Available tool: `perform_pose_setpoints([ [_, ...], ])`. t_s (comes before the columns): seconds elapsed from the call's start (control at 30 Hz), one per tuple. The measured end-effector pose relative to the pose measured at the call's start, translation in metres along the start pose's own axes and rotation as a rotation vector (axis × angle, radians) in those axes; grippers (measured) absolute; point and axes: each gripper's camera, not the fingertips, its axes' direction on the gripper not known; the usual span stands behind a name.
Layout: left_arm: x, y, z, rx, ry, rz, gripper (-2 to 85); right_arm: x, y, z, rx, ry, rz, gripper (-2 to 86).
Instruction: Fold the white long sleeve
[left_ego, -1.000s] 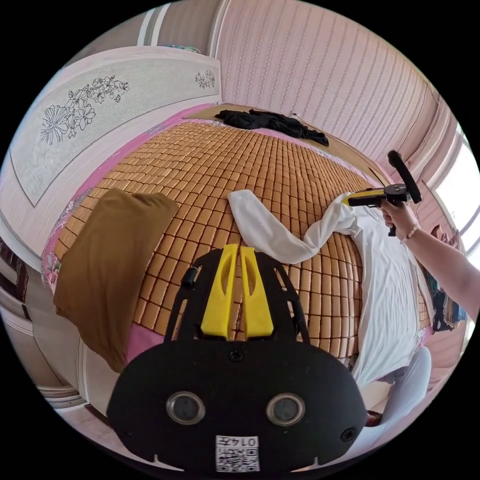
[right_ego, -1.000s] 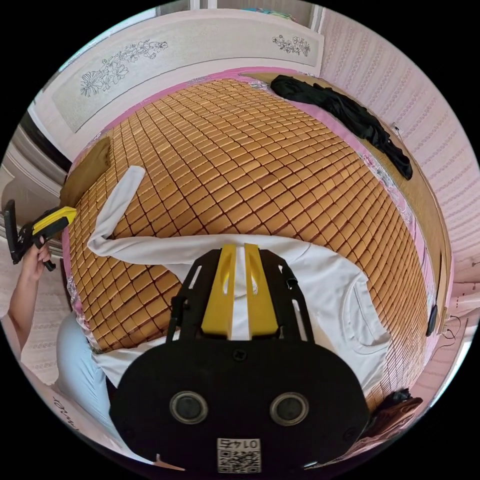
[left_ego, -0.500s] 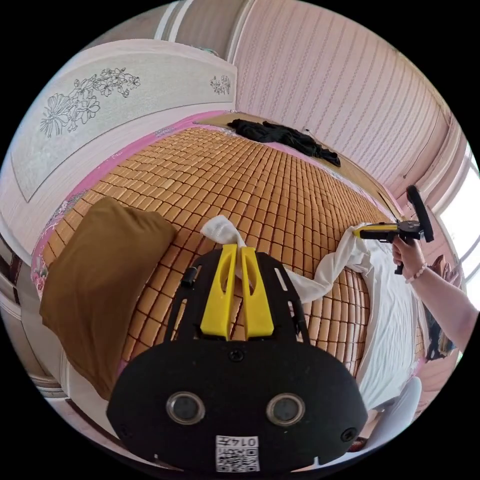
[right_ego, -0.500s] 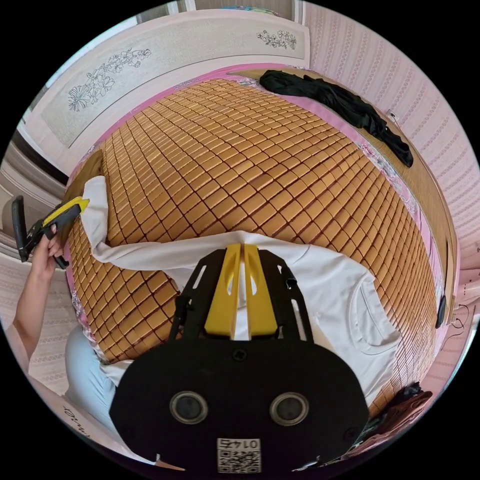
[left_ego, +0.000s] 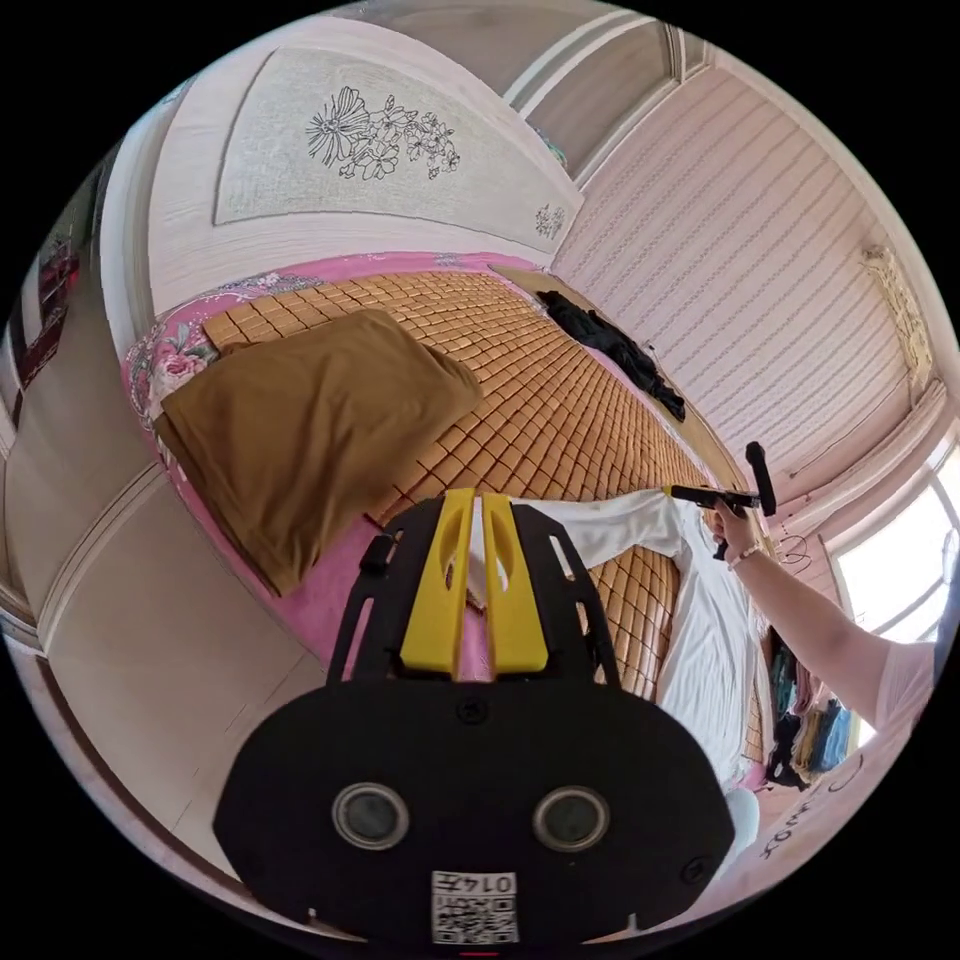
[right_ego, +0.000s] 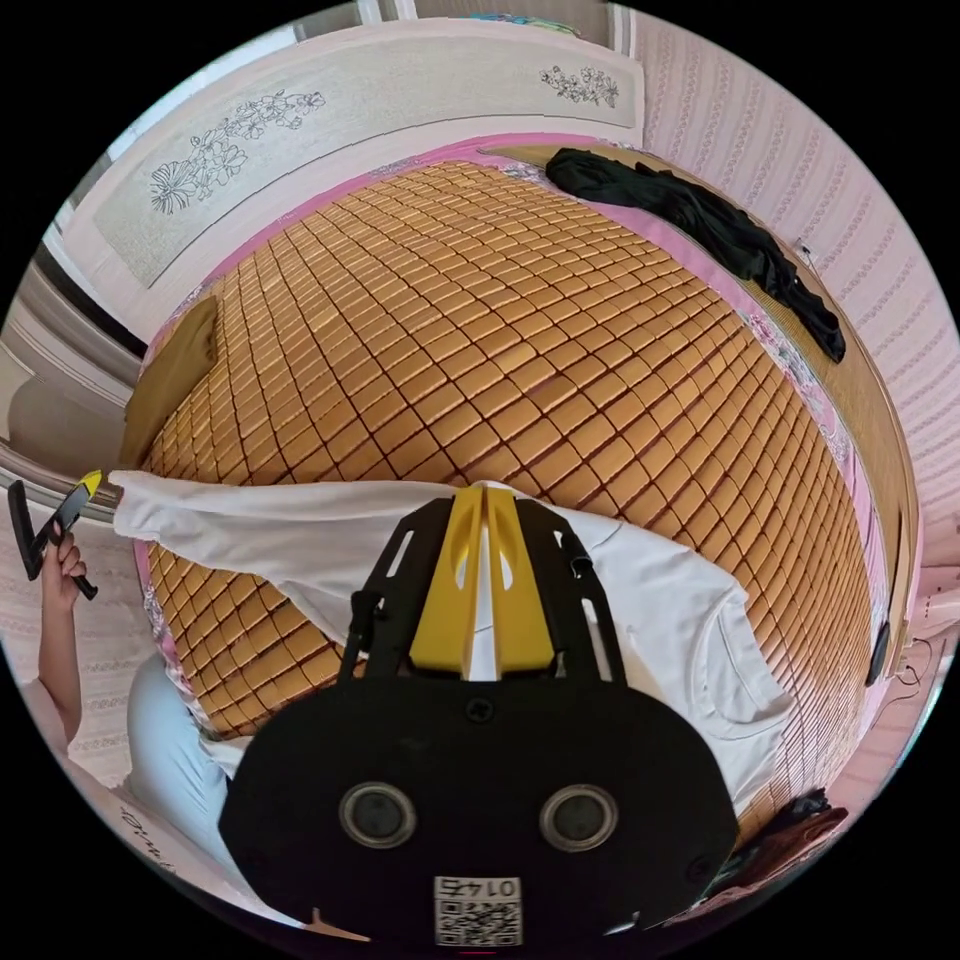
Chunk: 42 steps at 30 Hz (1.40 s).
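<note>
You hold the white shirt (right_ego: 650, 610) stretched between both grippers over the bed's woven mat (right_ego: 500, 330).

Your left gripper (left_ego: 478, 520) is closed on the sleeve cuff (left_ego: 485, 560), white cloth pinched between its yellow jaws, near the brown pillow (left_ego: 310, 430). Your right gripper (right_ego: 483, 515) is clamped on the shirt at the shoulder; the body lies flat on the mat, collar toward the mat's edge. A black garment (right_ego: 700, 225) lies at the far side, well apart. Each gripper carries a small sticker with a code; I leave its print unread. Nothing else legible.
</note>
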Motion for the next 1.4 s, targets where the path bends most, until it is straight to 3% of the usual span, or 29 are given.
perform_pose_setpoints([
  [0.37,0.012,0.003,0.073,-0.217,-0.106,0.112,7.6,-0.004,-0.006,0.007,-0.03,0.053,0.008,-0.2],
  [0.5,0.026,0.013,0.096,-0.274,-0.161,0.219,5.7,-0.003,-0.011,0.006,-0.041,0.059,0.009,-0.3],
  [0.57,0.045,0.023,0.105,-0.254,-0.213,0.395,1.3,-0.001,-0.012,0.002,-0.042,0.046,0.022,-0.2],
  [0.73,0.056,0.019,0.11,-0.236,-0.343,0.479,-0.8,-0.003,-0.009,-0.008,-0.048,0.027,-0.001,-0.2],
  [0.97,0.035,0.018,0.13,-0.294,-0.285,0.455,0.6,-0.005,-0.007,-0.023,-0.049,-0.003,-0.02,3.1],
  [1.1,0.026,0.017,0.117,-0.22,-0.272,0.373,5.4,0.0,0.004,-0.055,0.03,-0.091,-0.012,7.6],
  [1.23,0.042,0.03,0.097,-0.169,-0.296,0.454,5.8,0.003,0.072,-0.121,0.187,-0.135,-0.008,8.9],
  [1.4,0.074,0.077,0.073,-0.128,-0.103,0.524,5.5,-0.004,0.234,-0.177,0.159,-0.117,0.129,10.4],
])
